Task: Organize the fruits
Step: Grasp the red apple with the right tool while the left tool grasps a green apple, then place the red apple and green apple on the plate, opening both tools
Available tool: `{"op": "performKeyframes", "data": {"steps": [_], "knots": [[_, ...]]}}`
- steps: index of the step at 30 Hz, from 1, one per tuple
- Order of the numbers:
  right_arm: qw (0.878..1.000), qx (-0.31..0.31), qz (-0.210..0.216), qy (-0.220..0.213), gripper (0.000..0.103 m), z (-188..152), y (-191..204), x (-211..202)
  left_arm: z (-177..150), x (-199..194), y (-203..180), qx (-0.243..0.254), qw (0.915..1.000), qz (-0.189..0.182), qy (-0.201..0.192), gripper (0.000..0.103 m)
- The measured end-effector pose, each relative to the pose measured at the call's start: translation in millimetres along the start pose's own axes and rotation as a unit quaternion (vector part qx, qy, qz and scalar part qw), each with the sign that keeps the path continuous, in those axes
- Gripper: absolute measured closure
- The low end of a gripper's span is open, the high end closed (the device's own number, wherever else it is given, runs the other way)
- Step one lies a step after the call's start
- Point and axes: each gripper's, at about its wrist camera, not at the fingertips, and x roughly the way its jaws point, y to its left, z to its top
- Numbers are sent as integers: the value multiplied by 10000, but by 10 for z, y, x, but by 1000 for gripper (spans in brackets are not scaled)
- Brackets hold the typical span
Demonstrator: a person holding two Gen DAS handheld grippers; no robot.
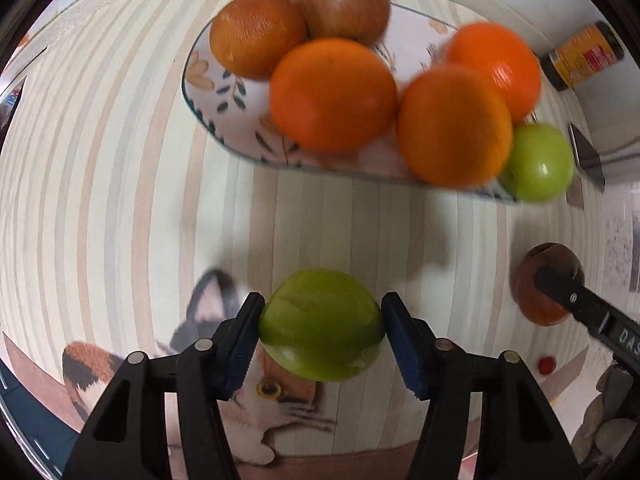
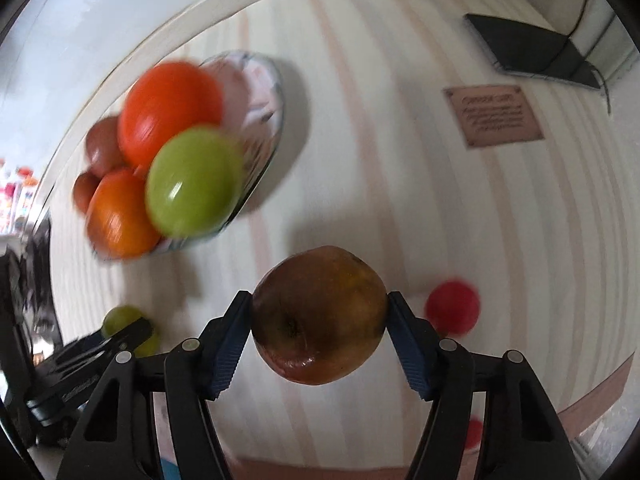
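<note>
Striped pale cloth covers the table (image 1: pixel 100 160). In the upper half of the left wrist view a floral plate (image 1: pixel 224 92) holds oranges (image 1: pixel 334 94), a reddish apple (image 1: pixel 340 0) and a small green apple (image 1: pixel 540 162) at its right rim. Low in that frame the left gripper (image 1: pixel 322 326) clamps a green apple (image 1: pixel 320 324). Low in the right wrist view, the right gripper (image 2: pixel 320 316) clamps a brown apple (image 2: pixel 318 314).
</note>
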Motion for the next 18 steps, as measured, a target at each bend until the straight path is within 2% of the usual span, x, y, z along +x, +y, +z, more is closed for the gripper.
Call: {"op": "performKeyframes", "data": {"steps": [5,14,18], "knots": [[9991,-269,180,265,34,-213,208,64,-210,1,-61,114,9999,53,-10,45],[9988,-294,176,352,34,-249,350,237,-145,-67,-67,166,9998,6,-63,45],[9983,-219,424,324,34,-198,321,120,-110,-308,-122,193,9994,-195,-200,45]]}}
